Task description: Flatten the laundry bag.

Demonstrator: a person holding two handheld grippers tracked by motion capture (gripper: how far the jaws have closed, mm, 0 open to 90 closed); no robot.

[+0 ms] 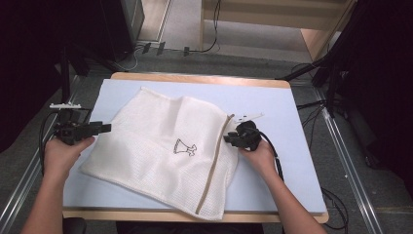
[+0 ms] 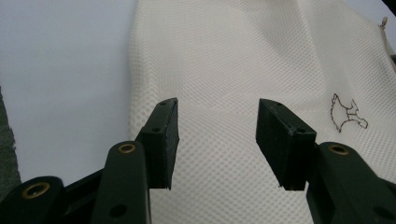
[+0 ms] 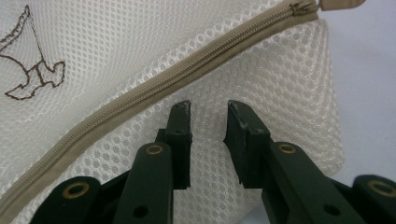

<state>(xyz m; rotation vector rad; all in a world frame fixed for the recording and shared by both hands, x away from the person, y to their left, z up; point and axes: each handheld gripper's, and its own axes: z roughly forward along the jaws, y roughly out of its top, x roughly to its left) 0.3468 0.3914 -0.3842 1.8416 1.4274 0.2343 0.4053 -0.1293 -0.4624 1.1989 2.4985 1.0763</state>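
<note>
mesh laundry bag [image 1: 165,151] lies spread over the middle of the desk [image 1: 297,146]. left gripper [image 1: 100,128] hovers by the bag's left edge, jaws wide apart and holding nothing. right gripper [image 3: 208,140] sits over the mesh just below the tan zipper [image 3: 154,91], jaws narrowed but not pinching cloth. to grab well, i'd press lower so both pads catch the fabric beside the zipper.

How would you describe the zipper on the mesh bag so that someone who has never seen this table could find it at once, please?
On the pale blue table top lies a white mesh laundry bag. Near the bag's right edge, a beige zipper runs from the far corner beside the right gripper down to the near edge. It is the bag's only tan line; the other mark is a small dark embroidered figure at its middle.
</note>
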